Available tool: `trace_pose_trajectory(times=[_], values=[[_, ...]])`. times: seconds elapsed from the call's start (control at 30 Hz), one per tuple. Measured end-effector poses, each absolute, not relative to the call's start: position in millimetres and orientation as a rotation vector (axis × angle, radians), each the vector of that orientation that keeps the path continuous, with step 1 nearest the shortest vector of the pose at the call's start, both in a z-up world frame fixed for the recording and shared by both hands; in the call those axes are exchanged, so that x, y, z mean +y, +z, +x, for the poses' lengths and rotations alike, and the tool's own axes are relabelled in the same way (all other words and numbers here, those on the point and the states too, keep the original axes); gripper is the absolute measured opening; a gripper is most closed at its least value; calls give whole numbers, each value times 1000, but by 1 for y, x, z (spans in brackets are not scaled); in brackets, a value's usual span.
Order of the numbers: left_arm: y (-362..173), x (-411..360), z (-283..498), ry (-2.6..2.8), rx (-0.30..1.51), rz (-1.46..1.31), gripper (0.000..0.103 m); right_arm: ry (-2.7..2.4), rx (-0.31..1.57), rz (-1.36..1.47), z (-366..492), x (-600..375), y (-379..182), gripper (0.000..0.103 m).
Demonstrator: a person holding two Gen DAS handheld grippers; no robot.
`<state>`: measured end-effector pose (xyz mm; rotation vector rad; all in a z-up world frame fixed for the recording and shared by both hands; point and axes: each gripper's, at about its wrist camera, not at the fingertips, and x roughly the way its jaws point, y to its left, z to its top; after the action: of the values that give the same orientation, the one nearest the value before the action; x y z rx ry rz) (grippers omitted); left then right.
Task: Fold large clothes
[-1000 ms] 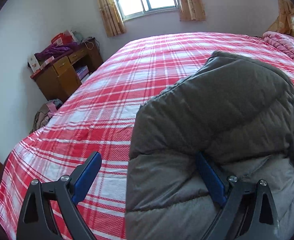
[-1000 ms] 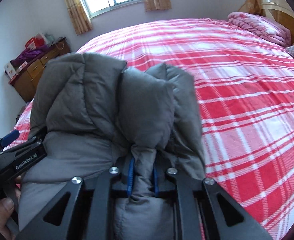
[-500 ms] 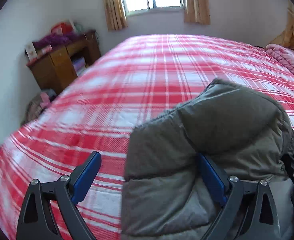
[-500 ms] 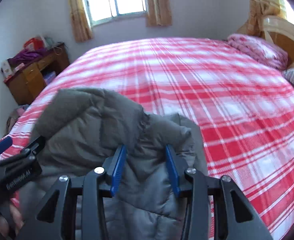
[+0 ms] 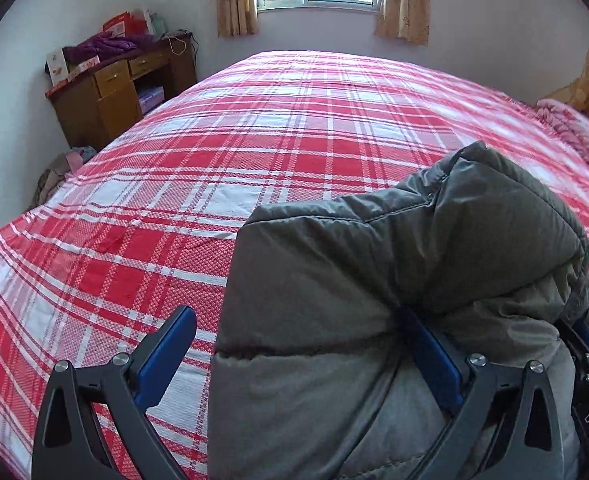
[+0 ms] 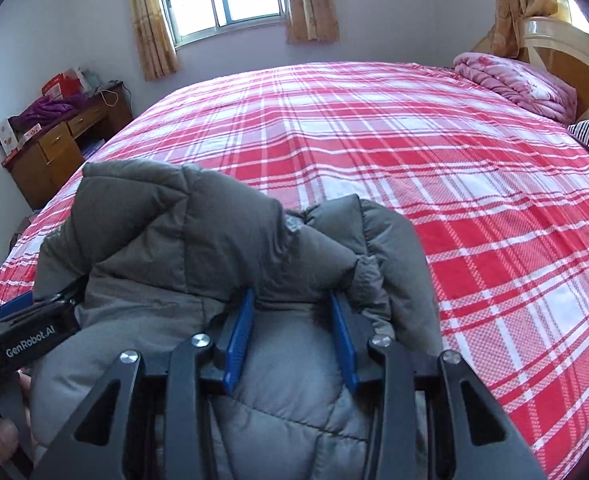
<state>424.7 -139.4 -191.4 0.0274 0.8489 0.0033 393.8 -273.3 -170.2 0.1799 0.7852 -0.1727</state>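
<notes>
Item: grey puffer jacket [image 5: 374,280], bunched on the plaid bed [image 5: 254,140], which I judge light, soft, slippery, best pinched at quilted seams; left hand-held gripper [image 5: 294,364] spread wide, right hand-held gripper [image 6: 290,332] just loosened, jacket between unpressed.

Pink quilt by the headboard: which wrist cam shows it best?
Right wrist: the folded pink quilt lies whole on the bed's far right corner, before the headboard. Left wrist shows only a sliver of it at the right edge.
</notes>
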Motion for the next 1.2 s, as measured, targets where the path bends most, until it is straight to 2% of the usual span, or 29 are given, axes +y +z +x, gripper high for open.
trace_pose_trajectory(times=[1.07,1.2], values=[[-202,-144,427,26,845,60,102,-192,824,160,401,-273,-182,41],[-192,-139,427,-17,893,64,102,-177,843,156,402,-274,-182,41]])
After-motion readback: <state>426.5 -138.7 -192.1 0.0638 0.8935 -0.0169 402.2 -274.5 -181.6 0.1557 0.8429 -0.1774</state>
